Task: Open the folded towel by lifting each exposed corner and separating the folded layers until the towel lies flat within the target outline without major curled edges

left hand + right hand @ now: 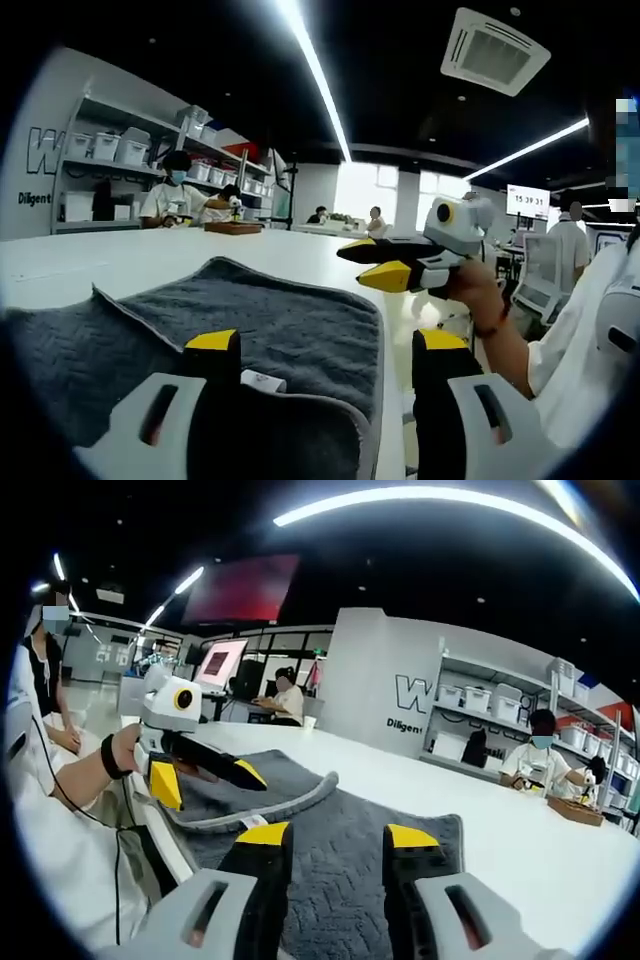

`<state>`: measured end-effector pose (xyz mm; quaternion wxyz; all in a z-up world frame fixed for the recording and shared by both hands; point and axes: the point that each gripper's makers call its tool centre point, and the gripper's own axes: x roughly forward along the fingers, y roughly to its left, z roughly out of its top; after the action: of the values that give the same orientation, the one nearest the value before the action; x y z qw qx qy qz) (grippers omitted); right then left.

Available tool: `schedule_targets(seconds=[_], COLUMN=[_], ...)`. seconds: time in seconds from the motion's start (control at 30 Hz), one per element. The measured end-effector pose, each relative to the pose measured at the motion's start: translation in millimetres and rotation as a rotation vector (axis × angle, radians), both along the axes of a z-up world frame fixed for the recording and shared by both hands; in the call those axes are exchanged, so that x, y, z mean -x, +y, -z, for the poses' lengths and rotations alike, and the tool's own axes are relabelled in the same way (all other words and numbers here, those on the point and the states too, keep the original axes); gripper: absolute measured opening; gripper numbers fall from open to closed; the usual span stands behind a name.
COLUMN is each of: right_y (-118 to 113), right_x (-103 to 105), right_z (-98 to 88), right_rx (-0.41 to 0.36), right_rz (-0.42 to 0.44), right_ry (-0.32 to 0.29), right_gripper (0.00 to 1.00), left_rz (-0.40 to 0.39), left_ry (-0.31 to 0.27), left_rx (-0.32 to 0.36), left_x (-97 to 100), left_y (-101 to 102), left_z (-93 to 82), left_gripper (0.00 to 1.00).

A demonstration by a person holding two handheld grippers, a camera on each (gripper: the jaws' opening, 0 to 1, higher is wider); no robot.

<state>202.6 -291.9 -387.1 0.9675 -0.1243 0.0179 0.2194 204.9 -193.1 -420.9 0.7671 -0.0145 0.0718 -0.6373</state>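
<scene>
While the towel [270, 320] lies on the table [120, 262], both tongs hang open and empty above it. Left tongs [325, 345] sit nearest; a raised fold edge (curled) lies at 11 o'clock of the right tongs [325, 838].

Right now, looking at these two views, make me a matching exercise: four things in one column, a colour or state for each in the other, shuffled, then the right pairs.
Column one:
1. towel
2. table
3. left tongs
4. small tag on the towel's edge

Column two:
A. white, bare surface
B. open, tips yellow
C. grey, one edge curled up
D. white, lying beside the grey border

Pairs: 1-C, 2-A, 3-B, 4-D
</scene>
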Motion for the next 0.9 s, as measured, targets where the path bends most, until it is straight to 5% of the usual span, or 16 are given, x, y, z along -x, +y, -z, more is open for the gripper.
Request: schedule_targets(seconds=[0.27,0.9], right_y=[1.0,5.1], right_x=[1.2,4.0], right_z=[-1.9,0.9], right_rx=[0.002,0.02], right_rz=[-0.003,-0.009], right_ry=[-0.006,-0.001], right_gripper=[0.32,0.32], left_rz=[-0.04,-0.136], left_ry=[0.018,-0.081], left_rx=[-0.008,-0.211], left_x=[-2.8,-12.1], left_y=[7.2,18.2], left_z=[7.2,38.7], left_gripper=[0.68,0.62])
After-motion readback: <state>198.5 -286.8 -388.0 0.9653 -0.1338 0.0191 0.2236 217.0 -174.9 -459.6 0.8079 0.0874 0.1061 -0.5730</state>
